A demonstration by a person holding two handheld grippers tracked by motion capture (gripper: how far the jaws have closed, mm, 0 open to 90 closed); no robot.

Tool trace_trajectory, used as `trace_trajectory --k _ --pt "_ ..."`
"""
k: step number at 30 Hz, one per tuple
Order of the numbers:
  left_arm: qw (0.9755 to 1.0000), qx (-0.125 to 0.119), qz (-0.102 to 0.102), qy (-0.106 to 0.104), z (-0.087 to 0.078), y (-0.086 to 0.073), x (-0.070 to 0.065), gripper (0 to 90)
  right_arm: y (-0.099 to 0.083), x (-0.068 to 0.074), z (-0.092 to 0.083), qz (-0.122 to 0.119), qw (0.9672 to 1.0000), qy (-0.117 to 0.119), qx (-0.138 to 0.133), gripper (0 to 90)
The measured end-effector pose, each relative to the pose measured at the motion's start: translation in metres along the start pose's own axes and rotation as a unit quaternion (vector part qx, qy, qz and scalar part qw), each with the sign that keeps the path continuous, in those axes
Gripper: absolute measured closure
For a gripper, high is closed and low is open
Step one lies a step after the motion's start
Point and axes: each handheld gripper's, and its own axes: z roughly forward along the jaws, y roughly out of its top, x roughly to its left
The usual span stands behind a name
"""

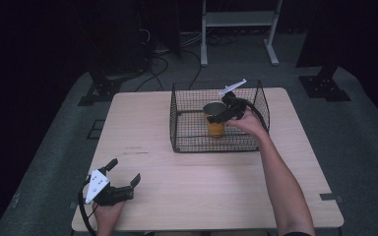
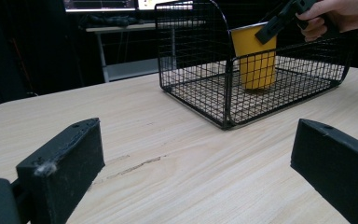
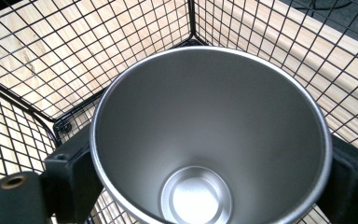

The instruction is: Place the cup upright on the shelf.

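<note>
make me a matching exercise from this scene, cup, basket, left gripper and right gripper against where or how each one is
Things:
1. cup
2. wire basket
3. left gripper
4. right gripper

States:
a. open, jaws wide apart, near the table's front edge
b. standing upright inside the basket
c. closed around the cup near its rim
d. resting on the far half of the wooden table

Pairs: 1-b, 2-d, 3-a, 4-c
</note>
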Motion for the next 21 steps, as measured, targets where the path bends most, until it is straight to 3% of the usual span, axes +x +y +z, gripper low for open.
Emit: trace_trajectory --k 21 --pt "1.0 0.0 0.0 -0.001 -0.0001 0.0 0.0 1.8 -0.0008 0.001 -0.001 -0.014 0.9998 -0.003 -0.012 4.6"
